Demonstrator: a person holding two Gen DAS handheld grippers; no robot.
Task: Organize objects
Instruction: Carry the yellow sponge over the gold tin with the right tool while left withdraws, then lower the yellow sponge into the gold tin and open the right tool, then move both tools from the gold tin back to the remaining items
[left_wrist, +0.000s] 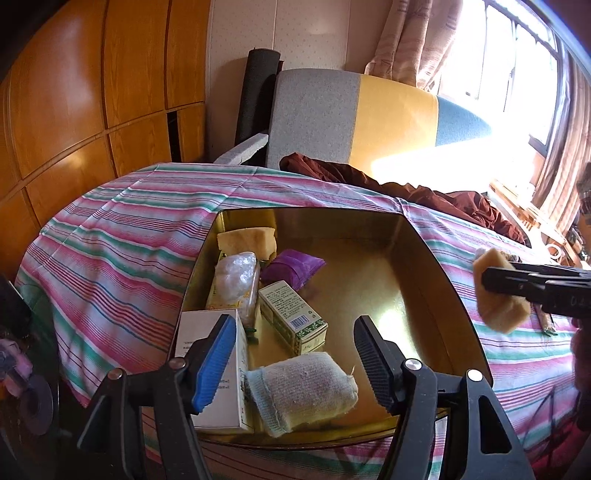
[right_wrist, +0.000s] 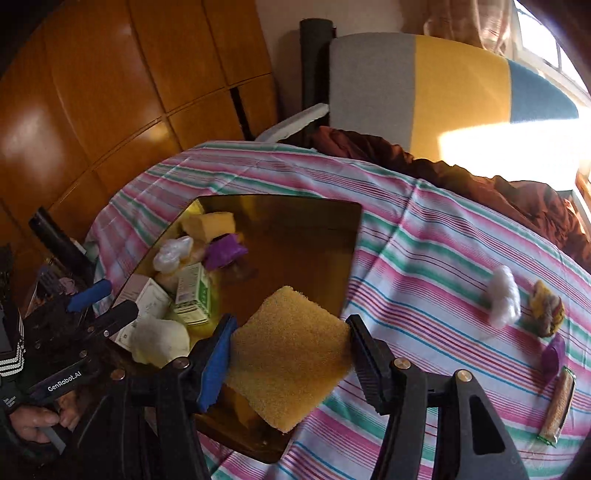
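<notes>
- On left wrist view: left gripper (left_wrist: 293, 363) released, nothing between fingers, hovering over gold tin (left_wrist: 436, 258); tin holds sponge (left_wrist: 246, 239), purple pouch (left_wrist: 291, 267), green box (left_wrist: 293, 317), sock (left_wrist: 301, 391).
- On right wrist view: right gripper (right_wrist: 291, 354) clenched on yellow sponge (right_wrist: 288, 354) above tin's near rim. Step, likely: carry sponge into tin; next needs lowering to bare floor, then release.
- Surface: striped cloth (right_wrist: 424, 229); cotton wad (right_wrist: 503, 297), snack bar (right_wrist: 558, 404) lying loose. Room: wood wardrobe (right_wrist: 110, 85), curtained window.

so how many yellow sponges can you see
2. One sponge is clamped in the right gripper over the gold tin; the other sponge lies in the tin's far left corner. More may be hidden under other items.
</notes>
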